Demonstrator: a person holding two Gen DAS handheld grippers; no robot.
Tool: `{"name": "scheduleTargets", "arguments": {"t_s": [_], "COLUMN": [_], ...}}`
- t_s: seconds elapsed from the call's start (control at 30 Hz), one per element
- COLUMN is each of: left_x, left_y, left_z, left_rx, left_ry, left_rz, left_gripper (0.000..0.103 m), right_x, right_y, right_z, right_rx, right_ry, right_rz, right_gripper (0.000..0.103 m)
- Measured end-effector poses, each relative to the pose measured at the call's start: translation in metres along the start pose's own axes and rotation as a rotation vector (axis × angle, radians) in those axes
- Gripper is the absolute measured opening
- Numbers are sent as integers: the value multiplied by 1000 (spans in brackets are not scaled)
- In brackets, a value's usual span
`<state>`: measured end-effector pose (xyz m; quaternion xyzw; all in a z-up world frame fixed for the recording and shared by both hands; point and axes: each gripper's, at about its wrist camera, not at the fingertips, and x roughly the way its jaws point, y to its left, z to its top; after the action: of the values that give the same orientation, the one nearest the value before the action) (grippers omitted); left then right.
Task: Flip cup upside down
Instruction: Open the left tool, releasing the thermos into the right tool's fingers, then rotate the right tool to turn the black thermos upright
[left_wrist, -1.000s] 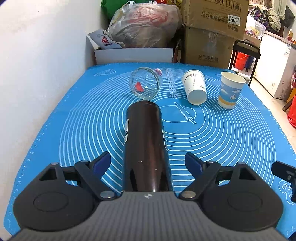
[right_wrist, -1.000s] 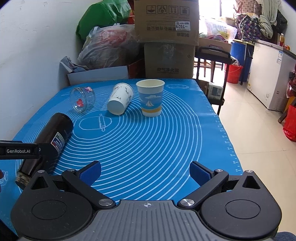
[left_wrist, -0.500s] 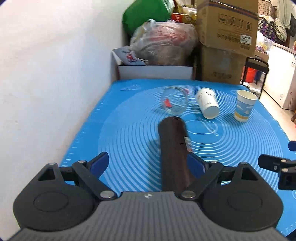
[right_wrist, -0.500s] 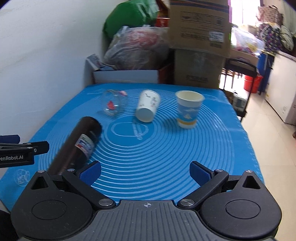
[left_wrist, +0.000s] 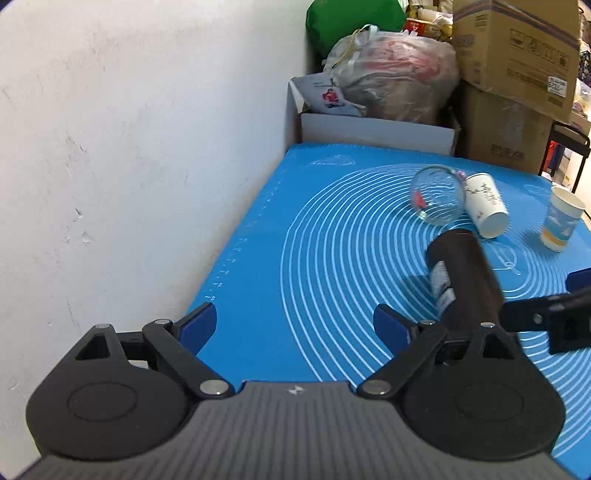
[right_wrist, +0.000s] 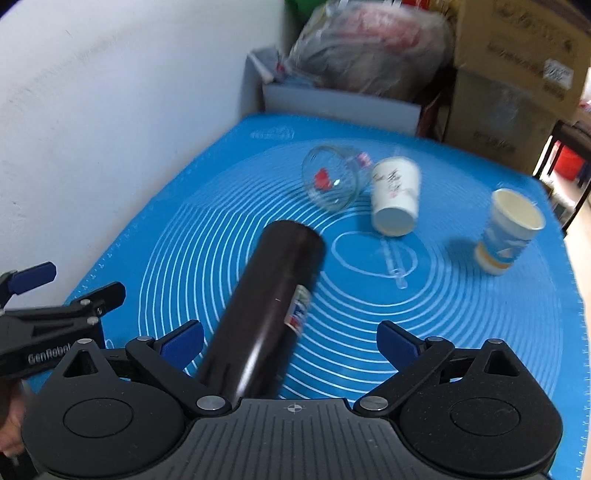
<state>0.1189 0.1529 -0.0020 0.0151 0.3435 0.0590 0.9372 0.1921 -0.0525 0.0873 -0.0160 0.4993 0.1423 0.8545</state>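
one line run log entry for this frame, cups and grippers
left gripper: open, empty | right gripper: open, around dark bottle lying on mat | glass cup, white paper cup: on sides | blue paper cup: upright

On the desk's blue silicone mat (right_wrist: 461, 332): 2 paper cups, 1 white lying sideways (right_wrist: 395, 197) and 1 blue-printed upright (right_wrist: 508, 230); 1 clear glass cup on its side (right_wrist: 330, 177); 1 dark cylindrical flask lying down (right_wrist: 266, 314). Behind: 2 stacked cardboard boxes (left_wrist: 513, 74).

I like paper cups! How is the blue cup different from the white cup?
The blue cup stands with its mouth up; the white cup lies on its side. The blue cup has a sailboat picture and an orange band; the white cup has thin dark drawings. The white cup lies next to the glass; the blue cup stands alone. Both are paper.
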Motion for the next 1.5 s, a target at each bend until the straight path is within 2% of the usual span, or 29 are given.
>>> {"name": "scheduleTargets", "arguments": {"t_s": [0.23, 0.4, 0.57, 0.6, 0.63, 0.73, 0.93, 1.0, 1.23, 1.33, 1.4, 1.5], "left_x": [32, 55, 71, 73, 76, 81, 82, 80, 64, 59, 57, 55], "left_y": [11, 17, 19, 19, 20, 19, 14, 12, 0, -6, -13, -19], "left_z": [1, 3, 4, 5, 5, 6, 7, 8, 16, 17, 17, 15], "left_rx": [-7, -14, -8, -7, -8, -9, 0, -1, -5, -3, 8, 17], "left_ry": [25, 43, 58, 62, 65, 71, 68, 64, 23, 9, 8, 10], "left_rz": [19, 18, 15, 14, 13, 8, 3, 2, -11, -24, -28, -31], "left_gripper": [91, 91, 91, 91, 91, 91, 91, 91, 91, 91, 91, 91], "right_x": [46, 81, 109, 112, 112, 112, 98, 83, 10, -8, -14, -12], "right_y": [25, 28, 25, 26, 29, 32, 17, 14, 6, 4, 2, -9], "right_z": [23, 30, 35, 35, 36, 36, 21, 17, 9, -4, -15, -21], "right_rx": [-23, -17, 19, 21, 16, 6, 69, 66, 7, -50, -73, -34], "right_ry": [124, 210, 282, 288, 280, 260, 136, 58, -337, -494, -536, -506], "right_rz": [-28, -35, -25, -25, -21, -36, 40, 33, -95, -153, -185, -168], "right_gripper": [97, 93, 83, 82, 76, 73, 70, 70, 68, 67, 67, 66]}}
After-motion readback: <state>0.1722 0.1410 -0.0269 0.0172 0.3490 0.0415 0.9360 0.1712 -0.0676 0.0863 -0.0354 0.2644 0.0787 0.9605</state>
